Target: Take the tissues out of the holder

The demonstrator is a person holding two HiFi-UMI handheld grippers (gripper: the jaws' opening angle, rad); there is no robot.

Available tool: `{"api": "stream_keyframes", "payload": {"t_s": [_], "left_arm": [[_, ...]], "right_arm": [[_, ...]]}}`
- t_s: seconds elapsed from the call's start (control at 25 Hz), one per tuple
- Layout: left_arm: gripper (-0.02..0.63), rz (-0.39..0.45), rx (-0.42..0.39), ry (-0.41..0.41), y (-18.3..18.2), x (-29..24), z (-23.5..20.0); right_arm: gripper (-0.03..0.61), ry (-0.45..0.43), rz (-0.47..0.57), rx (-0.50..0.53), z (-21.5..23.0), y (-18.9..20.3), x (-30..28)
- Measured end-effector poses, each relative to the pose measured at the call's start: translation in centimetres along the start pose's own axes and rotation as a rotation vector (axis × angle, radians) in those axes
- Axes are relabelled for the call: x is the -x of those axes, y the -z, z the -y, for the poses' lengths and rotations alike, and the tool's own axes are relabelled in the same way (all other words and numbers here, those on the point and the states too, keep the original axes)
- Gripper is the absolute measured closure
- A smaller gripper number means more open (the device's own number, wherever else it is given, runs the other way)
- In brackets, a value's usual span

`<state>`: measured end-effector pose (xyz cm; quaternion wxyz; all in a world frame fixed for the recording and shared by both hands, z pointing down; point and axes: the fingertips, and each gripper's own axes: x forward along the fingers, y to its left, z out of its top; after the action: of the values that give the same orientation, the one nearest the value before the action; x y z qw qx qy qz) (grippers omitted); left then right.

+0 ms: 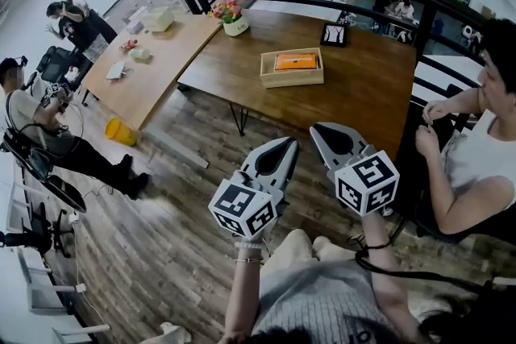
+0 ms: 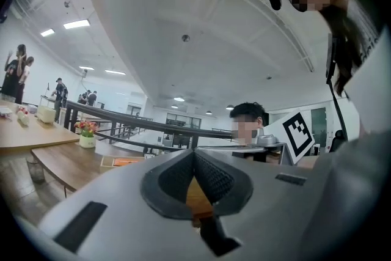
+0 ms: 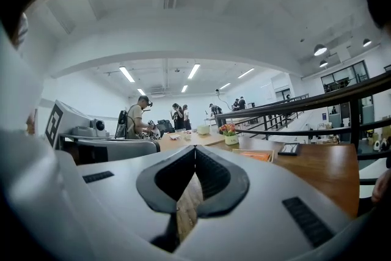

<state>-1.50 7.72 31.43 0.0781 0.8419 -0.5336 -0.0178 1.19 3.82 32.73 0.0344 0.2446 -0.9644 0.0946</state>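
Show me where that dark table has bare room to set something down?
On the dark table, bare wood lies between the tissue holder and the near edge, and right of the holder toward the seated person. The far edge is busier: flower pot and black frame.

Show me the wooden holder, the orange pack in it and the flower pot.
wooden holder (image 1: pixel 292 80): head view, its front wall.
orange pack (image 1: pixel 295 60): head view, its top face.
flower pot (image 1: pixel 236 27): head view, its white side.
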Motion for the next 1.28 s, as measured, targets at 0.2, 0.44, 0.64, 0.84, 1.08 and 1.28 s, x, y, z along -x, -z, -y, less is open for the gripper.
{"api": "stream_keyframes", "payload": {"t_s": [0.2, 0.44, 0.64, 0.84, 1.08, 1.28], "left_arm": [[0.606, -0.003, 0.012, -0.075, 0.4, 1.1, -1.0], [0.606, -0.014, 0.002, -0.109, -0.1, 0.5, -2.9], [0.606, -0.034, -0.008, -0.086, 0.2, -1.3, -4.3], [0.606, -0.043, -0.008, -0.035, 0.3, -3.7, -5.4], [0.606, -0.058, -0.015, 0.043, -0.2, -6.8, -7.1], [0.606, -0.060, -0.005, 0.082, -0.9, -8.0, -8.9]], "right_arm": [[0.566, -0.078, -0.023, -0.004, -1.2, 0.9, -0.9], [0.566, -0.106, -0.037, -0.005, -0.7, 0.7, -3.1], [0.566, -0.105, -0.033, -0.003, 0.5, 0.5, -4.8], [0.566, -0.101, -0.035, -0.019, 2.0, 0.8, -5.9], [0.566, -0.057, -0.020, -0.045, 4.5, -0.1, -7.7], [0.566, -0.014, -0.034, -0.059, 5.6, -0.2, -9.2]]}}
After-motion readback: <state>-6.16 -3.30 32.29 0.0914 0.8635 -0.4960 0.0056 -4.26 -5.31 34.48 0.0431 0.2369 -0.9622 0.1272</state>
